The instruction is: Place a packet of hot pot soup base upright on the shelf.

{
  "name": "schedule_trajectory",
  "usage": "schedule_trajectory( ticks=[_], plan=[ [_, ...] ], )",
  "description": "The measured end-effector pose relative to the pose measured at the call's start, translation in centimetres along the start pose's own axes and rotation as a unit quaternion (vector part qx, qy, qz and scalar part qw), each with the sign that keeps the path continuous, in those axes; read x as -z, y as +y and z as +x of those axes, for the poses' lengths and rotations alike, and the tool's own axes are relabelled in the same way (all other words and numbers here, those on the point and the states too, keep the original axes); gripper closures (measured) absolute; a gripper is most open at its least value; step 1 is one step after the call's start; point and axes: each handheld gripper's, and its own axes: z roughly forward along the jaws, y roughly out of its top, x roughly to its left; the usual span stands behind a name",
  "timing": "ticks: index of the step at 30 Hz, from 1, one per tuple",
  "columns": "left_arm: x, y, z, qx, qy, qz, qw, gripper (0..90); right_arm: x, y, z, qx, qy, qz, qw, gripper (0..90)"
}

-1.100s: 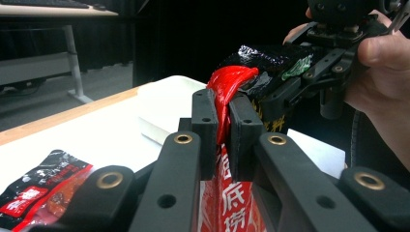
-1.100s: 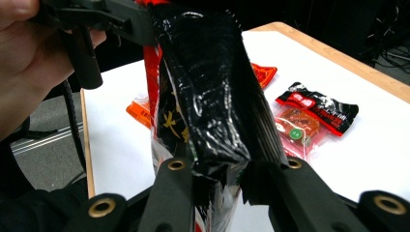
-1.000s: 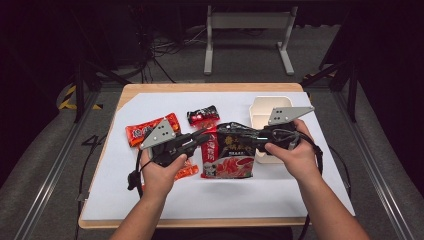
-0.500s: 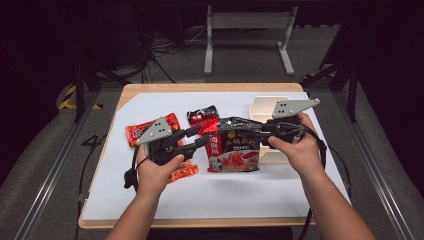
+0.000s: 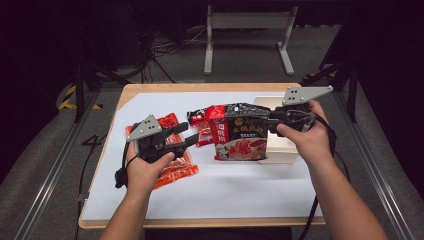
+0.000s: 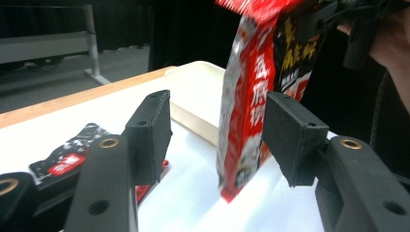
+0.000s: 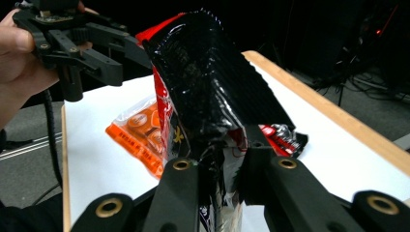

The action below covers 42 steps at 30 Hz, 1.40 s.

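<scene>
A large red and black snack bag point(image 5: 240, 137) hangs upright above the table. My right gripper point(image 5: 268, 120) is shut on the bag's black top edge point(image 7: 212, 96), with the jaws point(image 7: 217, 145) pinching the foil. My left gripper point(image 5: 192, 132) stands open to the left of the bag, not touching it. In the left gripper view the bag point(image 6: 251, 96) hangs just beyond the open pads point(image 6: 150, 130). A person's hands hold both grippers.
A white tray point(image 5: 282, 152) sits behind the bag at the right, seen also as a tray point(image 6: 198, 92). An orange packet point(image 5: 172, 172) lies under the left hand. A red packet point(image 5: 170, 120) and a small black-red packet point(image 5: 197, 117) lie further back on the white sheet.
The right gripper has lifted the bag off the table and carried it right, toward the tray. The left gripper has drawn back to the left, away from the bag.
</scene>
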Motion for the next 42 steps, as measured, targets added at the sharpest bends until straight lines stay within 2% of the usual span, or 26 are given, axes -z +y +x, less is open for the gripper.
schedule_trajectory(
  ticks=[7,9,13,17,24,29,32,39,42],
  plan=[
    [1.4,-0.3,0.8,0.009,0.026,0.002,0.9996,42.8,0.9,1.2,-1.5,0.005,-0.017,-0.009,0.9998,79.8],
    [1.6,-0.4,0.9,0.006,0.034,0.005,0.9994,41.9,1.1,1.4,-1.7,0.006,-0.02,-0.011,0.9997,79.8],
    [2.1,-0.5,1.2,0.007,0.052,0.01,0.9986,35.3,1.6,1.8,-2.8,0.0,-0.039,-0.008,0.9992,79.7],
    [2.5,-0.5,1.6,0.007,0.065,0.009,0.9978,33.0,2.0,2.0,-3.8,0.002,-0.056,-0.009,0.9984,79.7],
    [2.7,-0.7,2.1,0.012,0.073,0.012,0.9972,31.4,2.9,2.1,-5.7,0.0,-0.075,-0.022,0.9969,79.6],
    [2.7,-0.7,2.1,0.014,0.073,0.016,0.9971,30.5,3.1,2.2,-6.3,0.003,-0.085,-0.023,0.9961,79.6],
    [2.7,-0.6,2.0,0.008,0.075,0.017,0.997,30.2,3.2,2.4,-6.9,0.009,-0.093,-0.018,0.9954,79.6],
    [2.8,-0.7,2.3,0.012,0.079,0.015,0.9967,29.9,3.3,2.5,-8.2,0.033,-0.122,-0.009,0.992,79.5],
    [2.9,-0.7,2.4,0.015,0.081,0.017,0.9965,29.9,3.2,2.3,-8.7,0.029,-0.128,-0.016,0.9912,79.4]
  ],
)
